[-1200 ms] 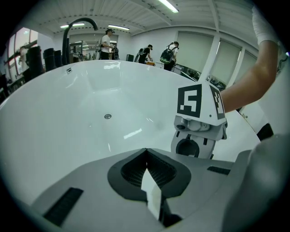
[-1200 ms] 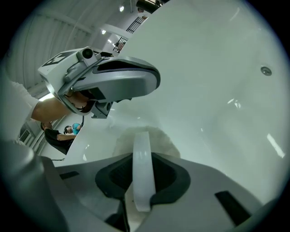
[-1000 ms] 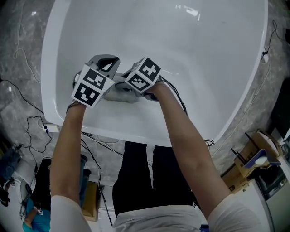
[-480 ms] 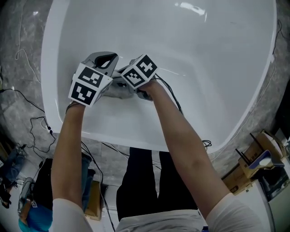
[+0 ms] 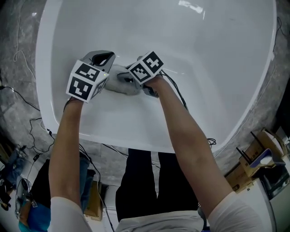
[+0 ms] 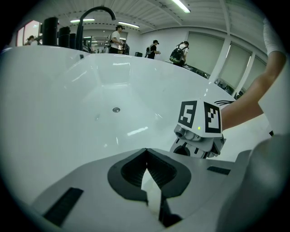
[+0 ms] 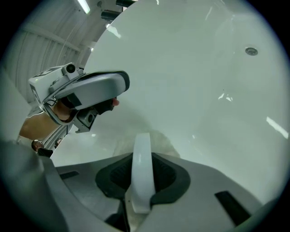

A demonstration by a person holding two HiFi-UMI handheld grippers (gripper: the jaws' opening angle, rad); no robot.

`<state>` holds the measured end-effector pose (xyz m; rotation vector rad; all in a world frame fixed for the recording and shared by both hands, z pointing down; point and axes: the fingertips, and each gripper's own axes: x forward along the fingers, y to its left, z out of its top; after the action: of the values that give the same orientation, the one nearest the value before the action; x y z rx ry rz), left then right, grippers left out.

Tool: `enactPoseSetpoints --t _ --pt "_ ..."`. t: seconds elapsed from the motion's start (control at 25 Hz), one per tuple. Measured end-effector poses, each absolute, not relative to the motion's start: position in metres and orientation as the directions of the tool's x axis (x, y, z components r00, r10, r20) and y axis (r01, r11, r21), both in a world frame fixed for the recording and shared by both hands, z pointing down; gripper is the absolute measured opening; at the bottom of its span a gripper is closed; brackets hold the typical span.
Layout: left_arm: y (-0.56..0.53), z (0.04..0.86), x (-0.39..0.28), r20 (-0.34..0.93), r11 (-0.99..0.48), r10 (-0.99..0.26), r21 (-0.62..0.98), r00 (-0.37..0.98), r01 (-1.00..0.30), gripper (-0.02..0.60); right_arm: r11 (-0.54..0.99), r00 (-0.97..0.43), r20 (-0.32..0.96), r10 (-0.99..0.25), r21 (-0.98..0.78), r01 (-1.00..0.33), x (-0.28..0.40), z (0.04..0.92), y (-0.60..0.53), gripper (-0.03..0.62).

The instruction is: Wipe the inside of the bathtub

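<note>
Head view: bathtub lengthwise up-frame; left tool pressed together, right tool pinching cloth.

Light: bright, even, from overhead; ceiling strip lights show high above the left gripper.
Glare: small white highlights on the bathtub wall beyond both tools.
Shadows: faint and soft, close under the tools.
Distortion: strong fisheye and black corners in both gripper views.
Focus: the cloth just past the right gripper is blurred; housings nearest each lens are soft; the head view dims toward its edges.
</note>
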<state>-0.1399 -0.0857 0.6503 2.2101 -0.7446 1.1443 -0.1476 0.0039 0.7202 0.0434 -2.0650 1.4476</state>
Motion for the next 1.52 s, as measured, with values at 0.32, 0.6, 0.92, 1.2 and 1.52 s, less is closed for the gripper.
enactPoseSetpoints --t 0.32,0.6,0.92,1.2,1.52 --pt "-0.076 0.661 -0.125 0.844 -0.703 -0.199 0.232 0.499 -0.672 0.009 0.353 -0.781 0.527 0.335 -0.839 -0.415 -0.091 0.734 0.017 0.094" --pt "-0.063 0.664 -0.088 0.837 -0.722 -0.166 0.257 0.522 -0.643 0.009 0.332 -0.725 0.592 0.352 -0.803 -0.495 -0.012 0.747 0.034 0.094" --pt "-0.058 0.665 -0.066 0.828 -0.744 -0.148 0.267 0.541 -0.612 0.009 0.29 -0.656 0.659 0.367 -0.751 -0.593 0.06 0.759 0.05 0.094" --pt "-0.047 0.668 -0.043 0.818 -0.764 -0.124 0.282 0.562 -0.58 0.009 0.296 -0.578 0.714 0.394 -0.694 -0.656 0.102 0.764 0.063 0.094" --pt "-0.043 0.684 -0.043 0.824 -0.775 -0.12 0.272 0.554 -0.571 0.009 0.303 -0.473 0.802 0.364 -0.582 -0.754 0.129 0.805 0.057 0.094"
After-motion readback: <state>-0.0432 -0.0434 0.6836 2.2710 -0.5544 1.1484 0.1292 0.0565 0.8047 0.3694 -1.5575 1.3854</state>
